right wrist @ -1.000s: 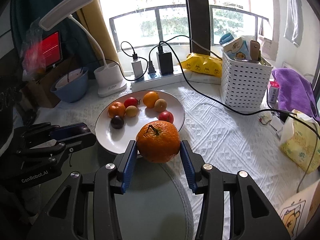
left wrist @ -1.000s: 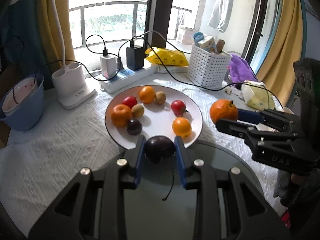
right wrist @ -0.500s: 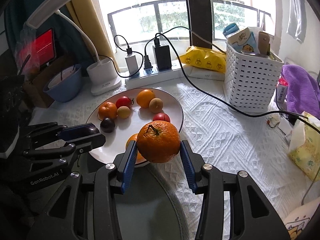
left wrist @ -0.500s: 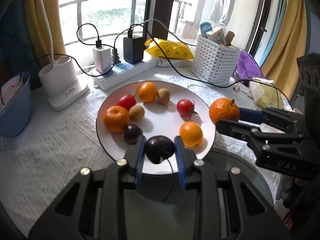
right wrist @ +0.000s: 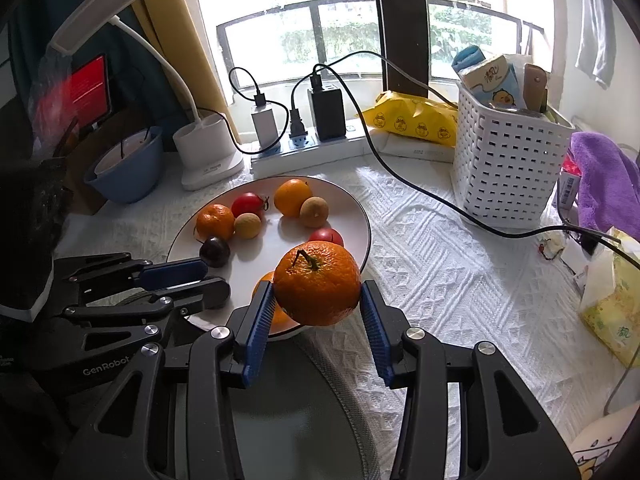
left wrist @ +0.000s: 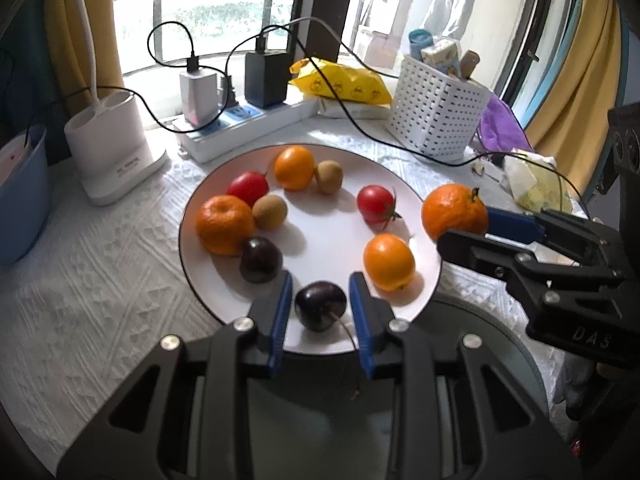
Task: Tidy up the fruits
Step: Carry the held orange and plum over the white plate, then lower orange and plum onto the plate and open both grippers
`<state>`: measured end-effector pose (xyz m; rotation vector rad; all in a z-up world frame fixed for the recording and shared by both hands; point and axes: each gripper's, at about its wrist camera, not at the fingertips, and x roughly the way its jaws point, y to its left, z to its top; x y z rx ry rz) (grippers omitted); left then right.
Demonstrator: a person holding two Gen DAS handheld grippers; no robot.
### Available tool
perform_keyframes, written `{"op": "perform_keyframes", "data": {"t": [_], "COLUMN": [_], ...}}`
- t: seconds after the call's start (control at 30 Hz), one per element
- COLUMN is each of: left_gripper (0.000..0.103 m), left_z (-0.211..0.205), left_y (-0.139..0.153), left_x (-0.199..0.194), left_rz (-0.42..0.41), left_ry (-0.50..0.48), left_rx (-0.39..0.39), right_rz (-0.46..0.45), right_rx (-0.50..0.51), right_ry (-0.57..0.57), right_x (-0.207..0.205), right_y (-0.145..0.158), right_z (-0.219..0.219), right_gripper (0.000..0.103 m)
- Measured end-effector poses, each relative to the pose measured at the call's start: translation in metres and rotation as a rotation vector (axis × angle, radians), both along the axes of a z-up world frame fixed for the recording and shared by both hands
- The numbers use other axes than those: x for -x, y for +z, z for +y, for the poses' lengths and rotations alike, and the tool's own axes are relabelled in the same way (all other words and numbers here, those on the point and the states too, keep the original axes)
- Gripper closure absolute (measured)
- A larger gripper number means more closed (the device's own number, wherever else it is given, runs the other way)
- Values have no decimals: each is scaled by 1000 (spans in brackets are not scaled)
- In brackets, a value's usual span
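The left gripper (left wrist: 320,300) has a dark plum (left wrist: 320,306) between its blue pads over the near rim of the white plate (left wrist: 320,240); the jaws are narrow, but a thin gap shows on each side of the plum, so a grip cannot be told. The right gripper (right wrist: 316,300) is part open and clamps a large stemmed orange (right wrist: 317,282), held above the plate's near right rim. On the plate lie three smaller oranges, two tomatoes, two kiwis and a second plum (left wrist: 260,259) at its near left. The plate sits mid-desk on a white cloth (right wrist: 440,280), with a power strip (left wrist: 244,128) at the far edge and a white basket (right wrist: 508,168) toward the far right corner.
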<state>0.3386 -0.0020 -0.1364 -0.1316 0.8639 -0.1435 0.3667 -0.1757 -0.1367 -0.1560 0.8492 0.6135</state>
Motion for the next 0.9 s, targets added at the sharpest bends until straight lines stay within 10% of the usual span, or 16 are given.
{"op": "perform_keyframes", "data": {"t": [0.9], "left_gripper": [70], "left_z": [64], "left_y": [22], "left_x": [8], "left_rz": [-95], "left_ry": [119], "left_rx": [14], "right_rz": [-1], "right_rx": [39], "right_ry": [72], "right_x": [-22], "right_y": [-6], "right_z": [55], "right_gripper": [56]}}
